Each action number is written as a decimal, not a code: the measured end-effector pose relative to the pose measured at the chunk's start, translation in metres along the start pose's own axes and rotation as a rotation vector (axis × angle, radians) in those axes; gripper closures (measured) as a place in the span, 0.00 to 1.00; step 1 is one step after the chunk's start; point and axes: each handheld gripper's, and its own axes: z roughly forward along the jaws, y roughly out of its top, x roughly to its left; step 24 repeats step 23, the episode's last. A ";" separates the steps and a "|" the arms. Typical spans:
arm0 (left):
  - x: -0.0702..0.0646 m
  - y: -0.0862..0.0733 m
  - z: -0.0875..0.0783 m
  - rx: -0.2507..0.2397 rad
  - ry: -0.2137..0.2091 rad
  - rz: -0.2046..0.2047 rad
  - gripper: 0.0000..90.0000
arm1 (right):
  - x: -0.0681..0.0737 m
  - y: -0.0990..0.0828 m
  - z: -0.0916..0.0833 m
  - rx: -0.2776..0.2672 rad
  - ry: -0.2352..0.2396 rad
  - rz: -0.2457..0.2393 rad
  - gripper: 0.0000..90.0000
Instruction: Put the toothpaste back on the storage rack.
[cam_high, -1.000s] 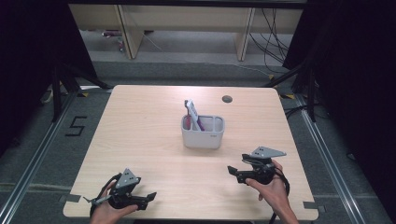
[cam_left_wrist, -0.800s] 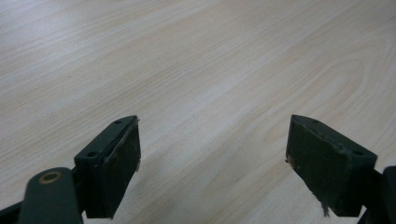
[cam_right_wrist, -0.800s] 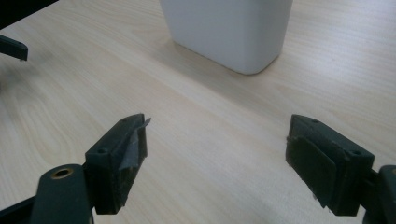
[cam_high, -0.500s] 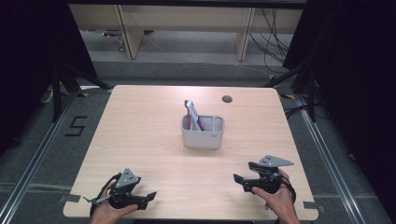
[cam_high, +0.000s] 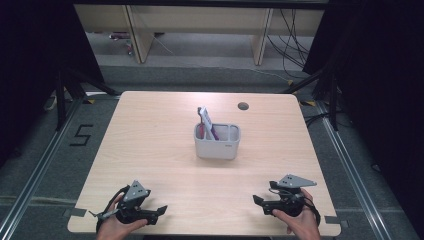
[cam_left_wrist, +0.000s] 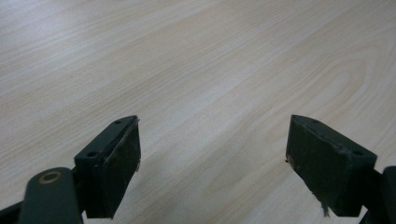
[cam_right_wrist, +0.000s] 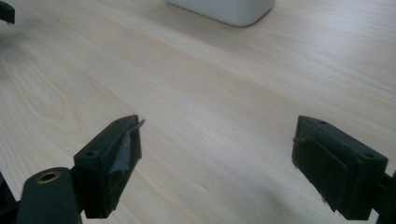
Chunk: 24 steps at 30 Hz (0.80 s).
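Right gripper (cam_high: 260, 201) pulled back twd table edge, jaws just opened wide w/ nothing between, left gripper (cam_high: 161, 210) also open & empty; toothbrush (cam_high: 206, 122) in holder (cam_high: 217, 141) well ahead—drop looks done.

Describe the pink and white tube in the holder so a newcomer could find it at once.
On the light wooden table, near its middle, stands a pale grey rectangular plastic holder with two compartments. The pink and white tube leans in its left compartment, rising above the rim. The right compartment looks empty, and nothing else on the table is pink.
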 end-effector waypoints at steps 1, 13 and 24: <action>0.000 0.000 0.001 -0.003 -0.003 -0.001 0.19 | -0.002 -0.001 0.001 0.000 0.020 -0.029 0.18; 0.000 0.000 0.000 0.004 -0.001 0.002 0.19 | 0.000 -0.021 -0.011 0.047 -0.018 -0.032 0.18; 0.000 0.000 0.000 0.004 -0.001 0.001 0.19 | 0.003 -0.029 -0.014 0.059 0.004 0.003 0.18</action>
